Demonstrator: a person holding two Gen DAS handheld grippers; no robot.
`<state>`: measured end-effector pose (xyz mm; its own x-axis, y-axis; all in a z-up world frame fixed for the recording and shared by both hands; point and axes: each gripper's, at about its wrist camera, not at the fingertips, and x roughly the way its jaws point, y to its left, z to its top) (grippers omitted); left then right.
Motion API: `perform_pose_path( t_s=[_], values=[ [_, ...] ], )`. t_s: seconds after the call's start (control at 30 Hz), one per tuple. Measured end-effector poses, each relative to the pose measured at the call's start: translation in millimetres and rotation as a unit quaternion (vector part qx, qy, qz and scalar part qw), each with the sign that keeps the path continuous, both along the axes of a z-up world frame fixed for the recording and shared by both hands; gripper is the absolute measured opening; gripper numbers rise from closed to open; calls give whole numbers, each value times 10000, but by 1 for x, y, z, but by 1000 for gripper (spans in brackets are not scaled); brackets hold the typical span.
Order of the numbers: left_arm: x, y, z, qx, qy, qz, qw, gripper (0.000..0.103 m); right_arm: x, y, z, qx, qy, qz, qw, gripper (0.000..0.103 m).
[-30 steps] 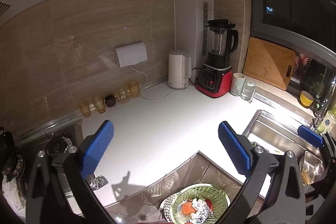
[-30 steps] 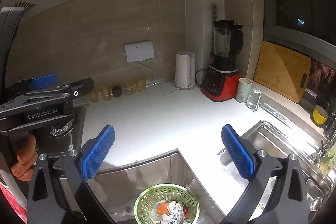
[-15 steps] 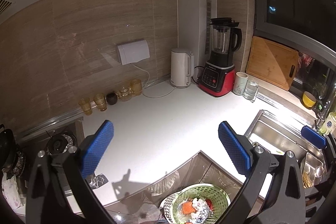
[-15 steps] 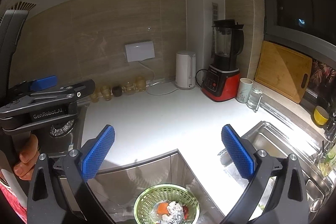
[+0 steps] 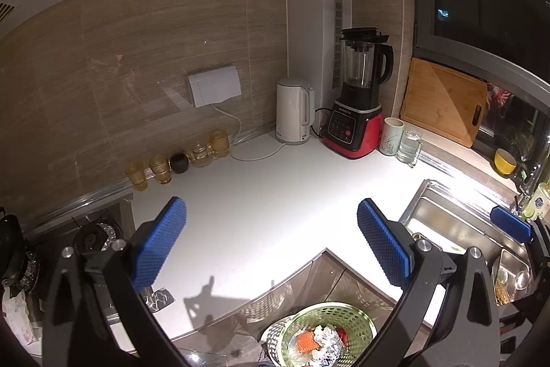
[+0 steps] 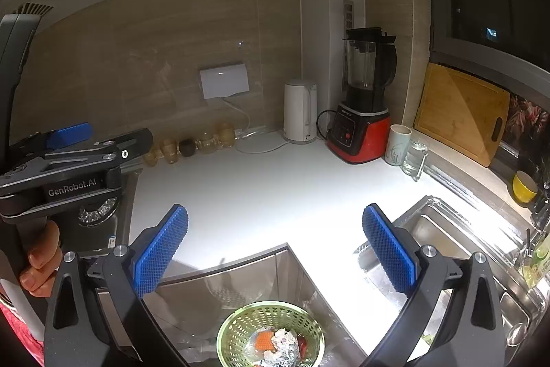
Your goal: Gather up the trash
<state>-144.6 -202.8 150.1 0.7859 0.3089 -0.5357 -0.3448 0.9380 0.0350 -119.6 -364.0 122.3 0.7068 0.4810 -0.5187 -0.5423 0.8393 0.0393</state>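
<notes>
Left gripper and right gripper both held level, jaws spread wide, nothing between the blue pads. A hand gripped the left gripper's handle.

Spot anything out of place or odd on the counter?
One thing: a crumpled bit of foil lies loose at the front edge of the white counter, near the stove. It looks like leftover trash; the green basket below already holds scraps. Both pairs of jaws stand open and empty. Everything else stands upright.

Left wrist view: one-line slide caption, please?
Open left tool above white counter; green basket of trash below, foil scrap left.
</notes>
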Motion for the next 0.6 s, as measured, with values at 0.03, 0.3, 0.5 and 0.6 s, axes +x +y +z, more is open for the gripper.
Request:
perform_pose_path(
  t_s=[0.03,0.3,0.5,0.6],
  values=[
    [0,0,0,-1,1,-9,10000,95,0,0,0,-5,-3,1,10000,101],
    [6,2,0,-5,21,-7,10000,95,1,2,0,-8,3,-4,10000,101],
    [5,1,0,-7,23,1,10000,95,2,2,0,-10,-2,2,10000,101],
    [6,2,0,-13,28,-13,10000,95,2,3,0,-16,-1,0,10000,101]
  ],
)
